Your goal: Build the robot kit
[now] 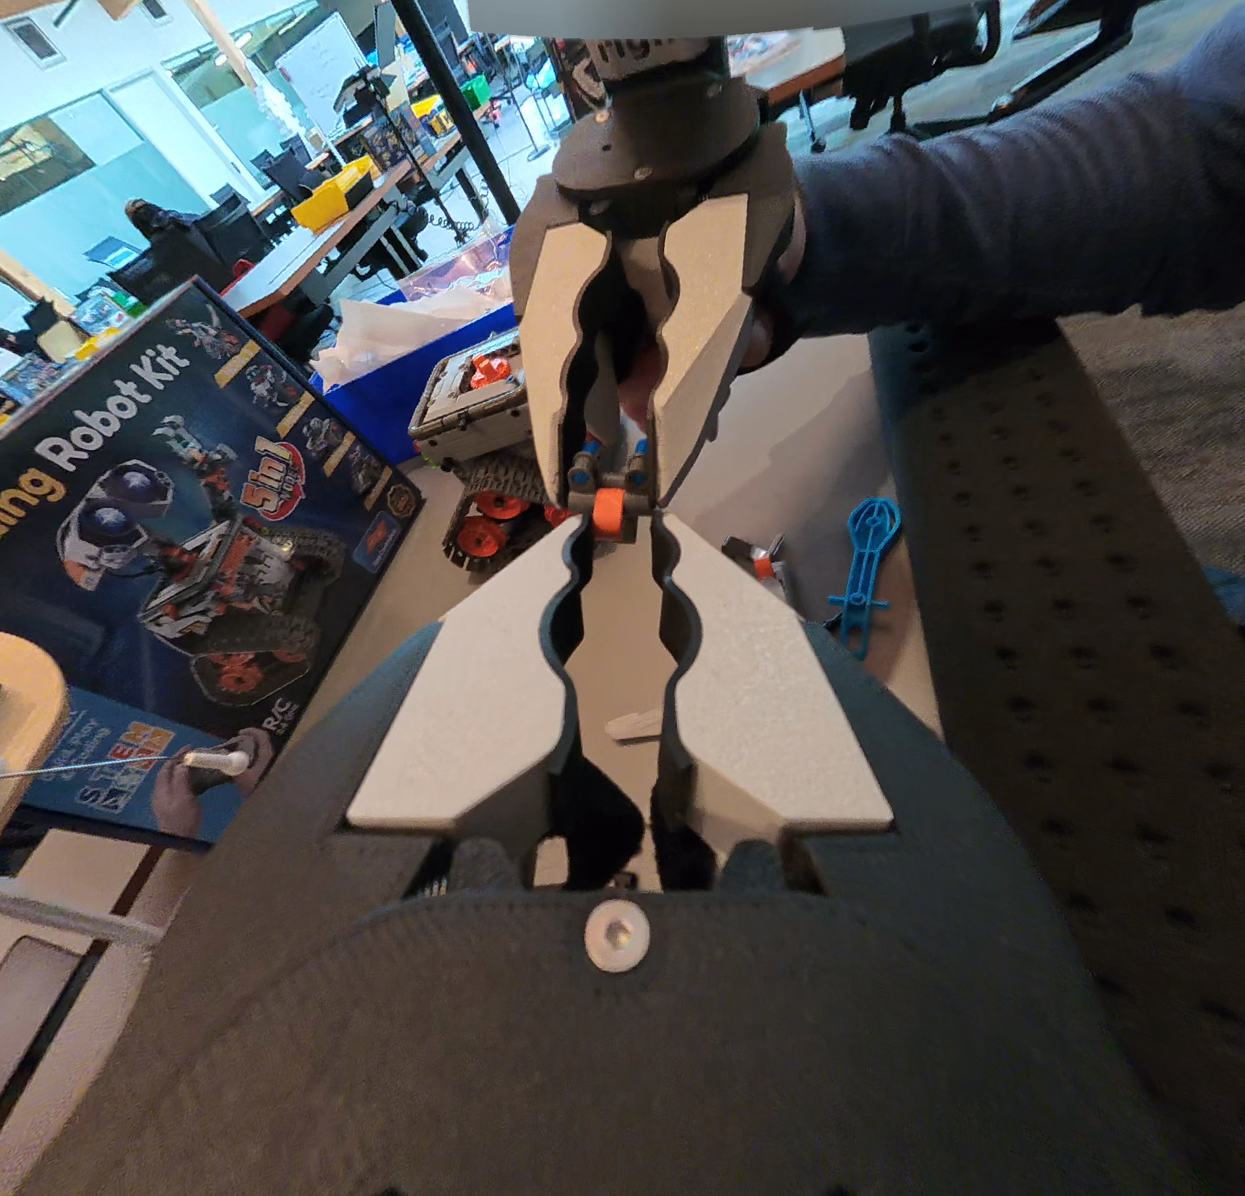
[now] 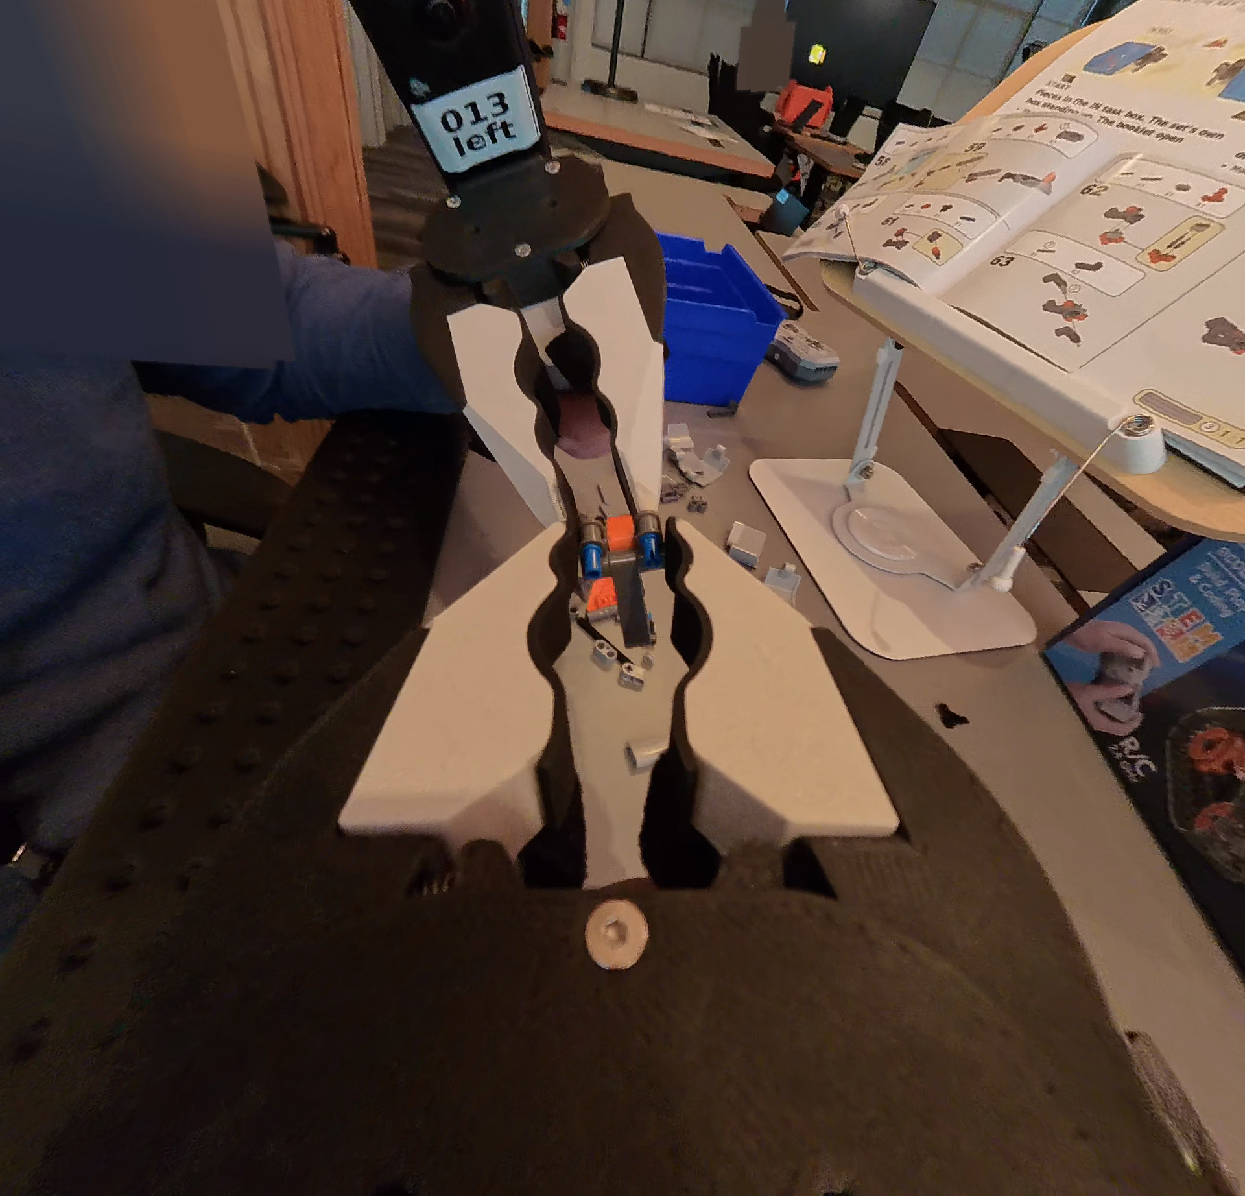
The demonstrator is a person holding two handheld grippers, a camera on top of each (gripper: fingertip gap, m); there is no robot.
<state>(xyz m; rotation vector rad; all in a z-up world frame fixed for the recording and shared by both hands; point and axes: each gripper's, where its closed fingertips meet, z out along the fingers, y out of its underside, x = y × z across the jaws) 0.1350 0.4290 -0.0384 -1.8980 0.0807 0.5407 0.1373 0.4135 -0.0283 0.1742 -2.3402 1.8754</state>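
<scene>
From the left wrist view, my left gripper (image 1: 621, 513) is nearly closed, its tips pinching a small grey and orange brick assembly (image 1: 610, 500) in mid-air. My right gripper (image 1: 606, 490) meets it from the far side, also clamped on it. I'd judge steady, aligned pressure matters here. On the grey table (image 1: 808, 422) beyond sit a tracked toy vehicle (image 1: 485, 436), a kit box (image 1: 188, 544) on the left and a blue tool (image 1: 866, 570) on the right.

From the right wrist view, loose grey pieces (image 2: 700, 469) lie on the table, with a blue bin (image 2: 714, 328) far off and an instruction booklet (image 2: 1078, 220) on a white stand (image 2: 889, 557) to the right.
</scene>
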